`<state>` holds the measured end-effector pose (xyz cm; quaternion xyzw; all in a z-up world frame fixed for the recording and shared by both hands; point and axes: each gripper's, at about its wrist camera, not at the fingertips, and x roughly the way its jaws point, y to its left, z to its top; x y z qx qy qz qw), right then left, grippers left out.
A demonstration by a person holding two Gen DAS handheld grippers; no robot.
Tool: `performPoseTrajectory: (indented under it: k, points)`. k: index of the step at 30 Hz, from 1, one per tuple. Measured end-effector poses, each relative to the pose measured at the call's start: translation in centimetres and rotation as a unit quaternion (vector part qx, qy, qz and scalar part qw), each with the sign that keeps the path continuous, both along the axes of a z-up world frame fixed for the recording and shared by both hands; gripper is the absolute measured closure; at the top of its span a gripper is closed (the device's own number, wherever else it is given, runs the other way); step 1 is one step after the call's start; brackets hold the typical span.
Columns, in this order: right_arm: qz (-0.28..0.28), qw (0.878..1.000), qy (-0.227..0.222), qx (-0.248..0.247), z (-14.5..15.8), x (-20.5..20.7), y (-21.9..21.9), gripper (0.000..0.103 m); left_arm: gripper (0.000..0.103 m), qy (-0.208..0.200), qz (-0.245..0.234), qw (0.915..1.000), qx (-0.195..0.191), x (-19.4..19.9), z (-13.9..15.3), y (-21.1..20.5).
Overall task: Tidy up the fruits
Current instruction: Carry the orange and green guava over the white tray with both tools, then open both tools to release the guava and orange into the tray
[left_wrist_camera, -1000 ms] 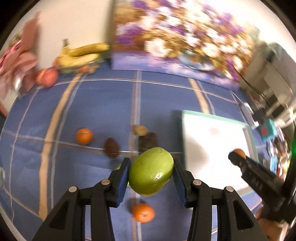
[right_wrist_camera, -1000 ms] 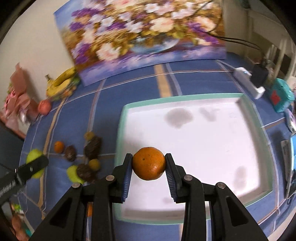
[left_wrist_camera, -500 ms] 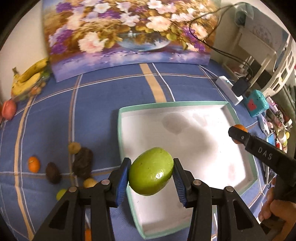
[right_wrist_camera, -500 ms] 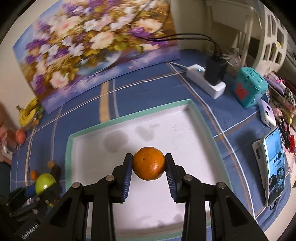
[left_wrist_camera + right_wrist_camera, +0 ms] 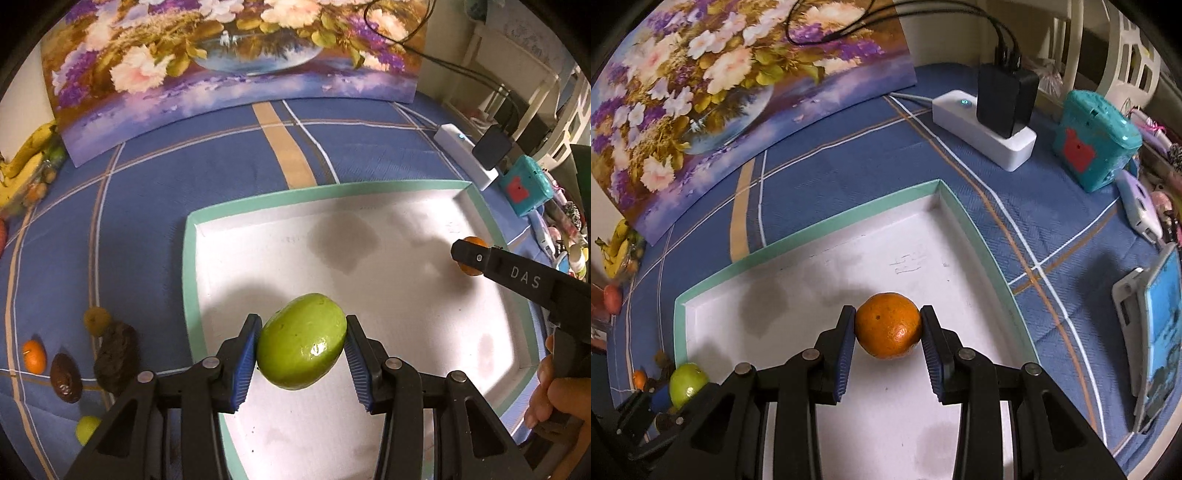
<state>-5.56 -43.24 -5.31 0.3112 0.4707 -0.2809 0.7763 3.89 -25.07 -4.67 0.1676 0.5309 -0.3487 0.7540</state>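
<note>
My left gripper (image 5: 301, 341) is shut on a green fruit (image 5: 302, 340), held above the near-left part of a white tray with a mint-green rim (image 5: 188, 266). Over the tray's right half, my right gripper (image 5: 888, 326) is shut on an orange (image 5: 888, 325); the tray rim (image 5: 827, 229) runs behind it. In the left wrist view the right gripper's black finger (image 5: 498, 264) shows at the right, the orange (image 5: 474, 242) partly hidden behind it. In the right wrist view the green fruit (image 5: 687, 382) shows at bottom left.
Loose fruit lies on the blue checked cloth left of the tray: a small orange (image 5: 34, 355), dark brown fruits (image 5: 114, 356), a yellow-green one (image 5: 88, 430). Bananas (image 5: 26, 155) lie far left. A flower painting (image 5: 229, 66) stands behind. A power strip (image 5: 984, 129), teal box (image 5: 1095, 140) and phone (image 5: 1156, 328) lie to the right.
Both grippers have carried their fruit rightwards from over the cloth and the tray's left edge to over the tray, and sunk lower. Their grips are unchanged.
</note>
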Motion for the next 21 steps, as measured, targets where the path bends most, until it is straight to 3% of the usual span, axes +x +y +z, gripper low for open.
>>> performPoseTrajectory:
  k: [5, 14, 17, 19, 21]
  points:
    - [0.002, 1.0, 0.011, 0.0, -1.2, 0.2, -0.3, 0.066, 0.055, 0.012, 0.005, 0.9998, 0.014, 0.4, -1.5, -0.1]
    - [0.006, 1.0, 0.018, -0.008, -1.1, 0.4, -0.1, 0.066, 0.055, 0.014, 0.001, 0.9997, 0.018, 0.3, -1.5, -0.2]
    - [0.009, 0.999, 0.025, -0.018, -1.0, 0.5, 0.1, 0.066, 0.053, 0.009, -0.003, 0.9997, 0.023, 0.3, -1.1, -0.3]
    - [0.013, 0.999, 0.031, -0.024, -0.9, 0.6, 0.3, 0.066, 0.043, 0.001, -0.007, 0.9997, 0.025, 0.2, -0.5, -0.4]
    - [0.017, 0.999, 0.036, -0.026, -1.0, 0.9, 0.4, 0.063, 0.042, -0.004, -0.008, 0.9997, 0.022, 0.2, 0.2, -0.3]
